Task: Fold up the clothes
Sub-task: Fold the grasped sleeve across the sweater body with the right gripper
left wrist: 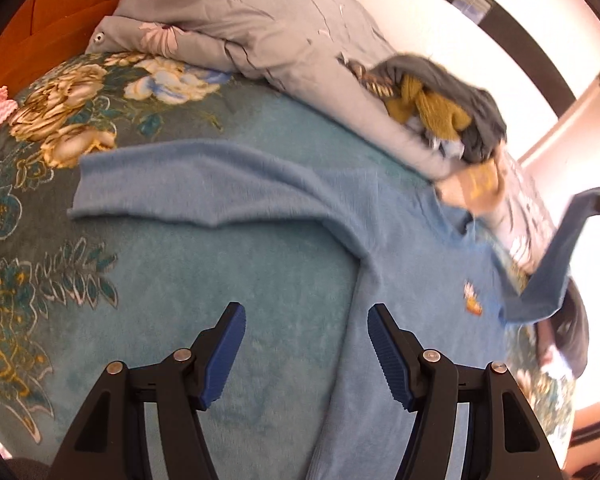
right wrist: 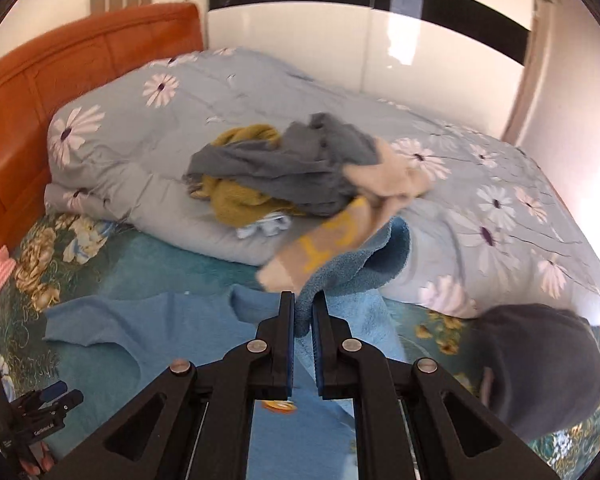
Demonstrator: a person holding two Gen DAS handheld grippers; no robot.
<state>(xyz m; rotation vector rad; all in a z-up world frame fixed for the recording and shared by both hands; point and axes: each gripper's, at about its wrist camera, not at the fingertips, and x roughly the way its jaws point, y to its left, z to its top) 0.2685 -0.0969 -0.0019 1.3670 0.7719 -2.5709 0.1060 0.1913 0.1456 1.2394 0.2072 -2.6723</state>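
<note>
A light blue sweater (left wrist: pixel 400 240) lies spread on the teal floral bedspread (left wrist: pixel 204 280), one sleeve (left wrist: pixel 172 184) stretched to the left. My left gripper (left wrist: pixel 306 320) is open and empty, hovering just above the sweater's left side. My right gripper (right wrist: pixel 303 312) is shut on the sweater's other sleeve (right wrist: pixel 352 268) and holds it lifted off the bed; that raised sleeve shows at the right of the left wrist view (left wrist: pixel 560 260). The sweater's body shows below the right gripper (right wrist: pixel 140 320). The left gripper shows at the lower left of the right wrist view (right wrist: pixel 56 396).
A rolled grey daisy-print duvet (right wrist: pixel 480 184) lies along the far side of the bed. A heap of grey, mustard and beige clothes (right wrist: pixel 284 172) sits on it. An orange headboard (right wrist: pixel 60 64) stands at the left. A dark garment (right wrist: pixel 540 360) lies at the right.
</note>
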